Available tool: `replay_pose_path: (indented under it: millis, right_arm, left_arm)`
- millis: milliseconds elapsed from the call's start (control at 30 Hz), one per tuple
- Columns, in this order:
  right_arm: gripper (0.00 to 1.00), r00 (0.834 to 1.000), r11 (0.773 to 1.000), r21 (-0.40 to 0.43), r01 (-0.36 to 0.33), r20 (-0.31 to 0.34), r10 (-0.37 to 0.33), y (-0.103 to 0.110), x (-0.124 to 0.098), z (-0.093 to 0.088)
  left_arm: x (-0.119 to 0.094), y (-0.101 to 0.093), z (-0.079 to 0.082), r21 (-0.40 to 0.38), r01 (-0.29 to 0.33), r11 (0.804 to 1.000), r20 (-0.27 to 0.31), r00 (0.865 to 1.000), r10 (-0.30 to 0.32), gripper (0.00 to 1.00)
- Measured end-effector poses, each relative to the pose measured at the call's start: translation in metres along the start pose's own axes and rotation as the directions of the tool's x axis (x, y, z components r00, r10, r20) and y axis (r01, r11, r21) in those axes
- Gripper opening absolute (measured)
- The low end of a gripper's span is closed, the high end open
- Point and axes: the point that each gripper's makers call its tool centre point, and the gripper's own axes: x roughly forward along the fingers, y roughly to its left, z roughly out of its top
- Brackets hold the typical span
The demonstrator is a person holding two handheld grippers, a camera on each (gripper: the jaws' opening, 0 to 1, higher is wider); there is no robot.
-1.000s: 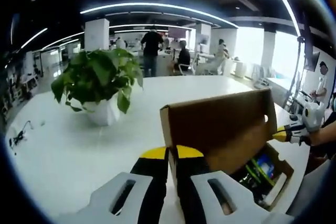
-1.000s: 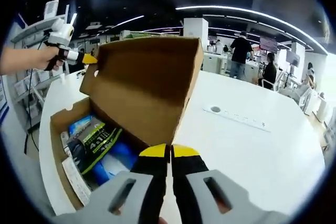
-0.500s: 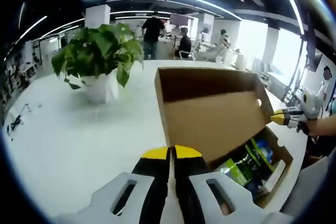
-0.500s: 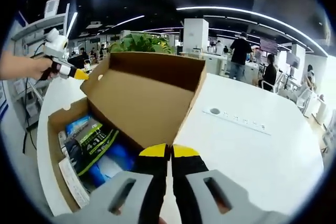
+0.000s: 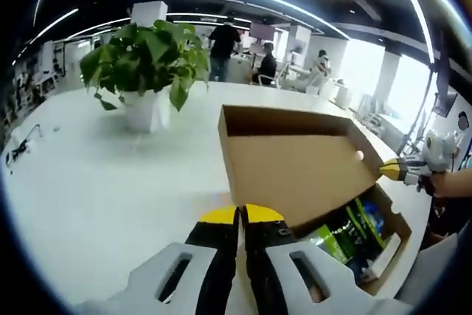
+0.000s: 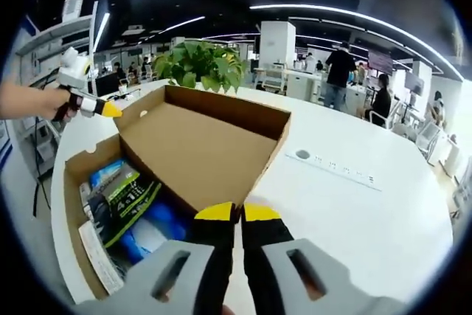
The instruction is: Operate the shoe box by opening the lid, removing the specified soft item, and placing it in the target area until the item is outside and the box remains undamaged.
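**Though already open, not yet emptied**

Seen in the left gripper view: left gripper [image 5: 242, 216] with both jaws pressed together, yellow tips just at the near corner of the shoe box lid [image 5: 295, 171]. Cannot tell whether a cardboard edge is nipped between them or only touched. Seen also at the far corner of the lid: right gripper [image 5: 392, 170], held by a hand.

Same picture mirrored in the right gripper view: right gripper [image 6: 236, 213] clenched at its own lid [image 6: 199, 145] corner, left gripper [image 6: 109, 110] touching the opposite one. So, one gripper at each end of the lid's free edge, with the long axis of the shoe box [image 6: 74, 182] running between the two.

Lid laid back nearly flat over the white table [image 6: 354, 219] (toward the potted plant [image 6: 200, 64]). Inside the open box: green-and-black packets [image 6: 127, 195] and, beside them, something blue and soft-looking [image 6: 151, 230], probably the item wanted. Still inside, nothing in the target area yet.

Decisive relation: contents just to the left of the right gripper's tips and below them, close beside. Probably the nearer one for the reach, after opening the jaws and turning down into the box; left gripper better kept on the lid, to spare the hinge fold.
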Motion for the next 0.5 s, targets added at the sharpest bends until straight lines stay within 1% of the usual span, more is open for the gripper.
replay_pose_path:
  millis: [267, 367, 500]
  right_arm:
    - [0.02, 1.000, 1.000, -0.006, -0.006, -0.023, 0.006, -0.003, 0.005, -0.002]
    - [0.02, 0.999, 1.000, 0.020, -0.009, -0.031, 0.009, -0.005, 0.008, -0.002]
    - [0.02, 0.999, 1.000, 0.011, -0.009, -0.041, 0.010, -0.005, 0.011, -0.003]
  left_arm:
    - [0.008, 0.004, -0.001, -0.021, -0.002, 1.000, -0.012, 1.000, 0.002, 0.00]
    - [0.011, 0.007, -0.001, -0.011, -0.003, 1.000, -0.016, 1.000, 0.003, 0.00]
    - [0.012, 0.008, -0.002, -0.014, -0.005, 1.000, -0.022, 1.000, 0.004, 0.00]
